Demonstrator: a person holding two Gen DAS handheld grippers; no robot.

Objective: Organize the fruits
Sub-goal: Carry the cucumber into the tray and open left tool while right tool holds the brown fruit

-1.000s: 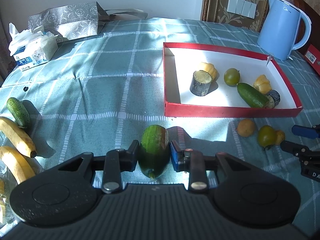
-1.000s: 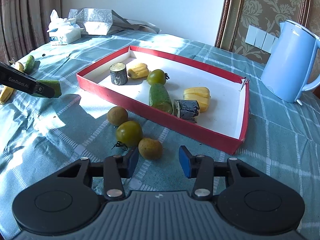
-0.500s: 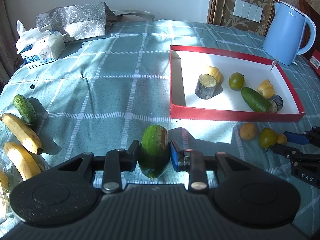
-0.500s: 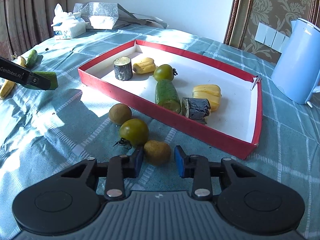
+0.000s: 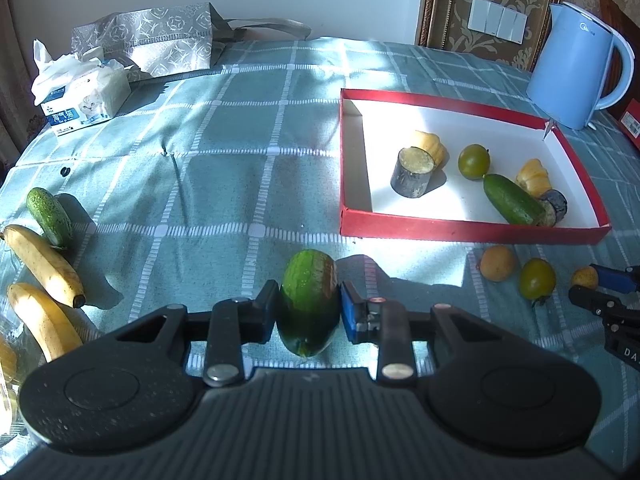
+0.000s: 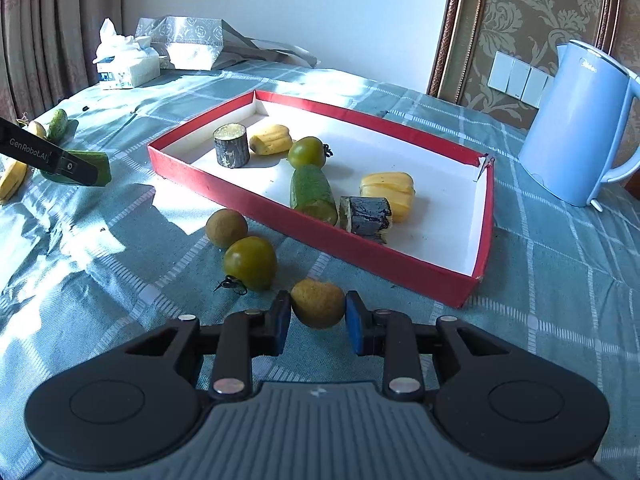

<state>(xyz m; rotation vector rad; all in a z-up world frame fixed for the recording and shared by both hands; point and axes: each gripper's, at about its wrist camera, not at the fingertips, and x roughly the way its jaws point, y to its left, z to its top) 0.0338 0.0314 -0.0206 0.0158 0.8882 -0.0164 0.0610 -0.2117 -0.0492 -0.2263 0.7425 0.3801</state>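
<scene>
My left gripper (image 5: 307,312) is shut on a green cucumber piece (image 5: 309,300) and holds it above the teal cloth, left of the red tray (image 5: 472,229). My right gripper (image 6: 318,316) has its jaws around a small brown-yellow fruit (image 6: 318,302) on the cloth, close on both sides; contact is unclear. A green tomato (image 6: 250,262) and a brown round fruit (image 6: 226,227) lie just left of it. The tray holds a cucumber piece (image 6: 312,192), a green tomato (image 6: 306,152), yellow pieces and dark cut stubs.
Two bananas (image 5: 44,264) and a small cucumber (image 5: 49,215) lie at the left edge. A blue kettle (image 6: 580,128) stands right of the tray. A tissue pack (image 5: 80,96) and a silver bag (image 5: 152,40) sit at the far side.
My right gripper moved forward and narrowed its jaws around the small brown-yellow fruit. My left gripper drew back and up a little, still holding the cucumber piece.
</scene>
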